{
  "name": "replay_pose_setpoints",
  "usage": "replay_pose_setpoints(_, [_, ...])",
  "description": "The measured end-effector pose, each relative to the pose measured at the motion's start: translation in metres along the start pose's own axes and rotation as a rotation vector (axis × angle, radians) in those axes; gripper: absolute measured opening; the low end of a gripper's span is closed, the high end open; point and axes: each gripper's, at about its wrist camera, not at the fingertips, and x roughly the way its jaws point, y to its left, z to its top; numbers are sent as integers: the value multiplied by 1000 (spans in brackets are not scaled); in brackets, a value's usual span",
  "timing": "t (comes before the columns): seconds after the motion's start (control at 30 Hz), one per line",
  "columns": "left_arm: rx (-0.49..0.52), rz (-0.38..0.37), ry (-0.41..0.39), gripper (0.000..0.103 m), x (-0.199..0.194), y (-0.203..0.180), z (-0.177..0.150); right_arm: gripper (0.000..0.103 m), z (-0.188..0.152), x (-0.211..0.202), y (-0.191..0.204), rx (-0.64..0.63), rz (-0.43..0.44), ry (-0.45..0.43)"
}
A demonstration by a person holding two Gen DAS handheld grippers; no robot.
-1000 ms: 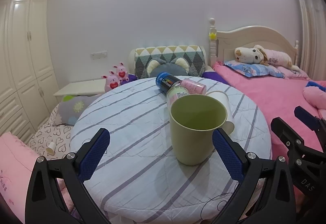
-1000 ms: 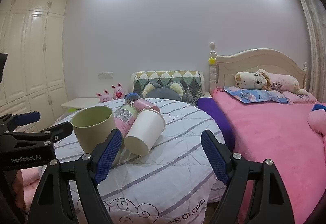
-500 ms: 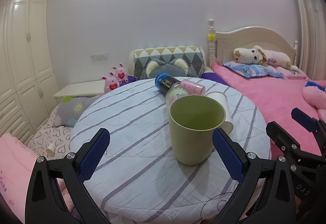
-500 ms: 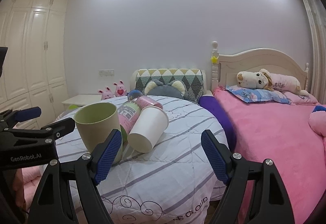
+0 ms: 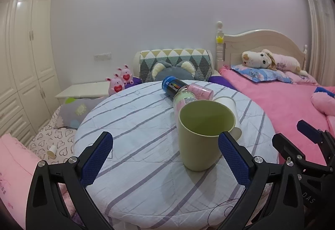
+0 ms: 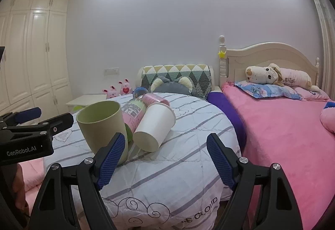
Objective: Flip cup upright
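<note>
A pale green cup [image 5: 202,133] stands upright, mouth up, on the round table with the striped white cloth [image 5: 134,125]; it also shows in the right wrist view [image 6: 103,123]. A white paper cup [image 6: 155,129] lies on its side just behind it, also seen in the left wrist view [image 5: 229,108]. My left gripper [image 5: 165,156] is open and empty, with the green cup just ahead between its fingers. My right gripper [image 6: 165,158] is open and empty, a little short of the white cup.
A blue can [image 5: 172,85] and pink-labelled bottles [image 5: 200,91] lie on their sides behind the cups. A pink bed [image 6: 282,125] with a plush dog lies to the right. A cushioned chair [image 6: 175,79] and white wardrobes [image 6: 31,54] stand behind.
Both grippers have drawn back slightly and drifted a little; the green cup stands still on the table. Both grippers stay open.
</note>
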Motion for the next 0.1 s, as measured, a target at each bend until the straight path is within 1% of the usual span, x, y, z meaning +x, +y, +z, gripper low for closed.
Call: replay_pose_setpoints(0.1, [-1,19,0,102,0,-1,0,82,-1,0,0,-2,13,7])
